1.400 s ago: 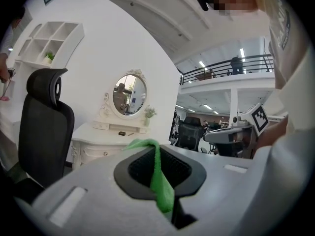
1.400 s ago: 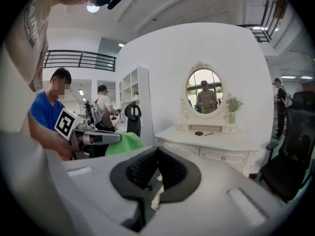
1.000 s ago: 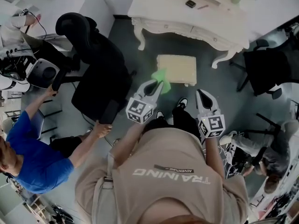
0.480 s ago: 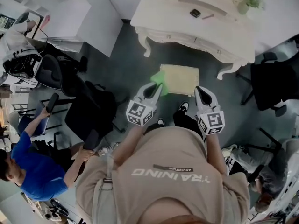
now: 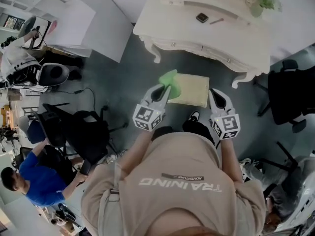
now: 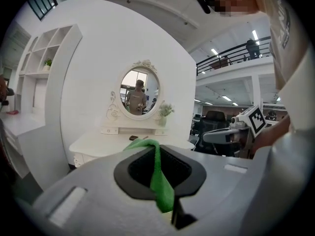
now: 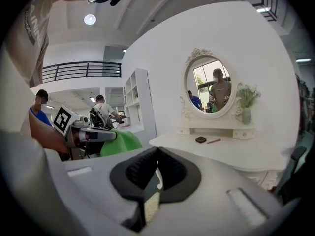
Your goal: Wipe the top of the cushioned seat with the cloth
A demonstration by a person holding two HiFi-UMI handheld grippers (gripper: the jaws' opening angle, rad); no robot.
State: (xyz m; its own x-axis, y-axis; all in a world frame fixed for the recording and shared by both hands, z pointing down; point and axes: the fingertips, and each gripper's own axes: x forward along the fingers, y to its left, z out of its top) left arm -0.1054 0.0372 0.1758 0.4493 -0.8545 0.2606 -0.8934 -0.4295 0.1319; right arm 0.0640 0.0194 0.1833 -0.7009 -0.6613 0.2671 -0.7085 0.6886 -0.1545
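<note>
- We are seeing the cloth (image 5: 170, 81), bright green, bunching over the left edge of the cushioned seat (image 5: 193, 90). We cannot tell whether it is pressing on the cushion or hanging just above it.
- The seat top is showing pale and bare across its middle and right side, so we are judging the wipe as barely begun, if at all.
- The left hand-held gripper (image 5: 165, 89) is clamping the cloth, and its own view is showing only a narrow strip running between the pads. With so little pinched, a firm drag across the cushion could be pulling the strip free.
- Most of the cloth is hanging loose beyond the jaws. On a push stroke it may be folding under itself, so that the jaw tips are rubbing the cushion instead.
- The right hand-held gripper (image 5: 215, 94) is hovering near the seat's right near corner, its jaws together on nothing. It is not steadying the seat, so a hard sideways stroke may be sliding the seat across the floor (image 5: 133, 77).
- One shoe (image 5: 193, 115) is standing just beside the seat's near edge, where we could be nudging the seat as we lean in.
- The white desk (image 5: 236, 33) is standing close behind the seat's far edge. A long forward stroke may be knocking a hand-held gripper against the desk's front.
</note>
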